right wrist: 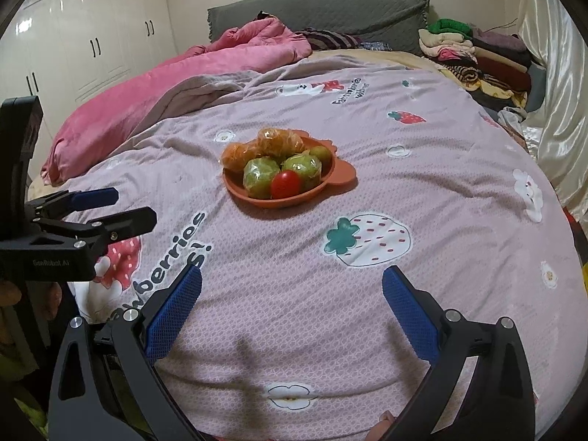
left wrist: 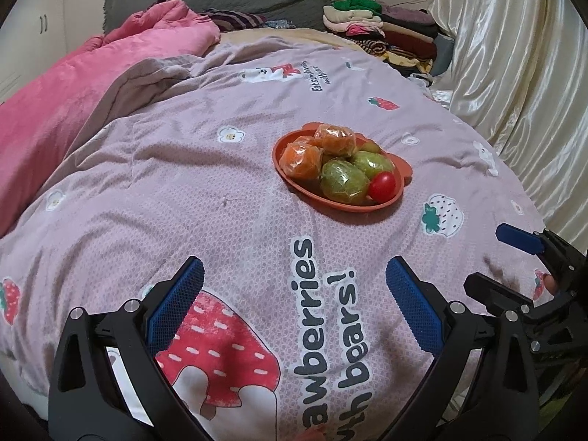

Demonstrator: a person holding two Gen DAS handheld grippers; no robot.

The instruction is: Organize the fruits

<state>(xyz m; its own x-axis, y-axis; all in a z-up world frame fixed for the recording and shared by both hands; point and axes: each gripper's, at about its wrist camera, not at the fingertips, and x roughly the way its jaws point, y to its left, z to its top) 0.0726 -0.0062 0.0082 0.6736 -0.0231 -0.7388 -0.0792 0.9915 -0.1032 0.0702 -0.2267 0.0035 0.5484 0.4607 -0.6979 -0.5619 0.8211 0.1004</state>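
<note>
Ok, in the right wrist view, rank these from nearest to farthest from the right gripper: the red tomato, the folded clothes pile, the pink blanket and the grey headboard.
From the right gripper:
1. Red tomato, front of the orange plate, straight ahead.
2. Pink blanket, far left.
3. Folded clothes pile, far right corner.
4. Grey headboard, at the back.

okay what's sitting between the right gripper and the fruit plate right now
Nothing but bare quilt. The right wrist view shows open printed bedding from the right gripper up to the orange plate; no object lies in that stretch.

fruits in plate | plate on quilt
</note>
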